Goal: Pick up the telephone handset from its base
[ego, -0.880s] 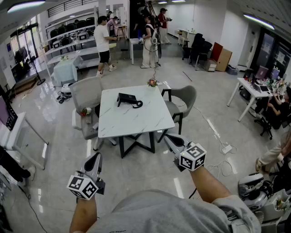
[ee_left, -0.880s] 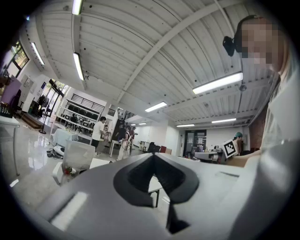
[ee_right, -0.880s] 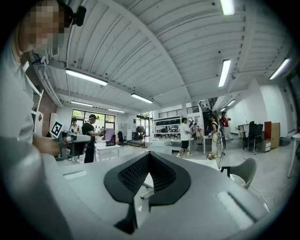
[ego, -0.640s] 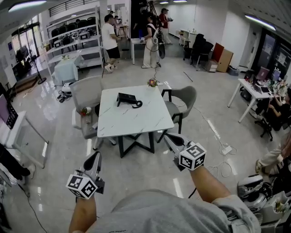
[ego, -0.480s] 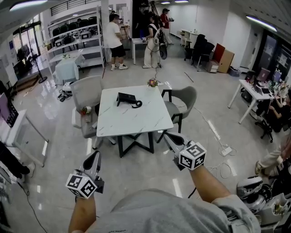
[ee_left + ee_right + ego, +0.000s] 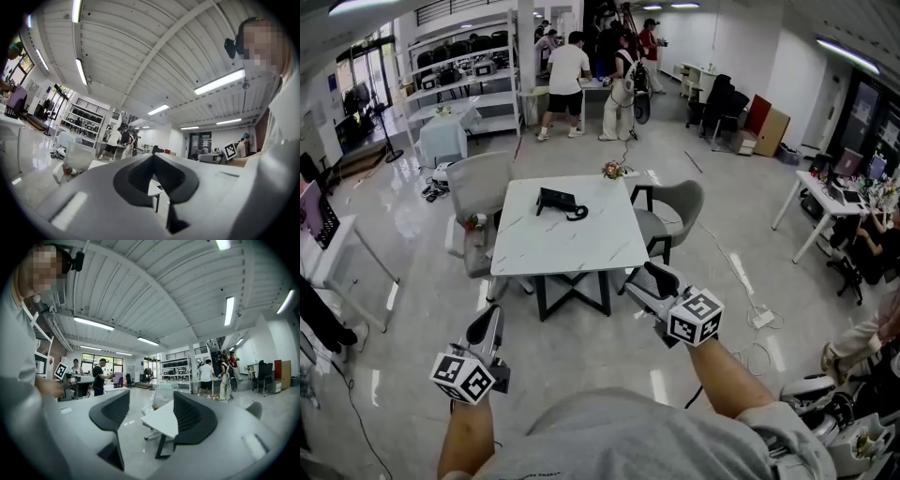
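Left claw (image 6: 153, 157), tips together, table (image 6: 153, 189) beyond

Telephone (image 6: 557, 200) too small for detail.

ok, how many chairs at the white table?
2 for sure: one grey chair at the left side of the table, another at its right. The low seat beside the left one may be a third.

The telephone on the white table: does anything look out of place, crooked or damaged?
Nothing stands out. The telephone sits flat on the table, near its far edge, with its cord looped beside it. No spill or damage shows, though it is too small for fine details.
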`<state>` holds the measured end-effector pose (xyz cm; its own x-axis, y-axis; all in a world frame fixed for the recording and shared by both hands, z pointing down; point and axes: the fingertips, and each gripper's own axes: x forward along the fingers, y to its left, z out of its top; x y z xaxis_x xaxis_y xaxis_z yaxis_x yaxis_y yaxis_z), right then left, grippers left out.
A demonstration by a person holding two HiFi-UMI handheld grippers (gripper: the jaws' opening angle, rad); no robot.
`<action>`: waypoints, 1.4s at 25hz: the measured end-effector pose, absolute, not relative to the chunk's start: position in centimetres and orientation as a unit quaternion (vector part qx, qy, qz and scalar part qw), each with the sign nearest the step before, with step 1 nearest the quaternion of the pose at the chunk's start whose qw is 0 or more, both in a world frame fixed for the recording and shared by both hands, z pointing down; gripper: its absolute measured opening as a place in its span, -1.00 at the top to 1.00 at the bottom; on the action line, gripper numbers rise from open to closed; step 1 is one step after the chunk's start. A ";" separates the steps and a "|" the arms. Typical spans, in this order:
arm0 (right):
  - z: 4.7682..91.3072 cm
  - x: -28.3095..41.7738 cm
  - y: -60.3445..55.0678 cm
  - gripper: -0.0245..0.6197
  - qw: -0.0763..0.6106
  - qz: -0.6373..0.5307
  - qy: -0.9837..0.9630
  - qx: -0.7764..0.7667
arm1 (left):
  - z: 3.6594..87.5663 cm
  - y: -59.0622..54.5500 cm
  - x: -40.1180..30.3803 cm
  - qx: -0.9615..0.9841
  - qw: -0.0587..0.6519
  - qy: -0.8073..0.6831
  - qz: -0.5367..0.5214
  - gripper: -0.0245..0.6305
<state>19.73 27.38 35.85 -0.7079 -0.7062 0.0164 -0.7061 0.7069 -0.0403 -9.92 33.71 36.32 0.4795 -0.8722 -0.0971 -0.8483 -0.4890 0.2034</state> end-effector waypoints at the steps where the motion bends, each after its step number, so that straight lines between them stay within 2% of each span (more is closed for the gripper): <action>1: 35.7 20.0 27.5 0.01 0.000 -0.017 0.926 -0.377 | 36.2 33.9 -9.5 0.856 0.064 -0.504 -0.095 0.77; 2: 35.7 20.4 27.5 -0.08 0.000 -0.013 0.927 -0.374 | 36.2 34.0 -9.0 0.854 0.065 -0.507 -0.096 0.77; 4: 35.8 21.3 27.6 -0.14 0.000 -0.008 0.929 -0.370 | 36.4 34.3 -8.1 0.853 0.063 -0.510 -0.097 0.77; 12: 36.0 22.9 26.6 -0.14 0.003 -0.012 0.931 -0.365 | 36.6 34.6 -5.9 0.852 0.069 -0.512 -0.086 0.77; 18: 37.2 22.0 23.5 -0.14 -0.002 -0.021 0.928 -0.373 | 37.5 31.4 -7.6 0.852 0.073 -0.512 -0.083 0.77; 26: 38.9 18.7 13.7 -0.14 -0.023 -0.016 0.905 -0.424 | 38.3 18.7 -12.0 0.876 0.069 -0.465 -0.105 0.77; 35: 38.0 9.9 -0.5 -0.14 -0.020 -0.009 0.883 -0.469 | 38.0 1.3 -19.2 0.908 0.060 -0.407 -0.081 0.77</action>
<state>9.91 -0.51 38.03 -0.5591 -0.8279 0.0433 -0.8286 0.5598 0.0037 -19.20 1.30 37.95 0.6548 -0.7494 -0.0984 -0.7299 -0.6608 0.1751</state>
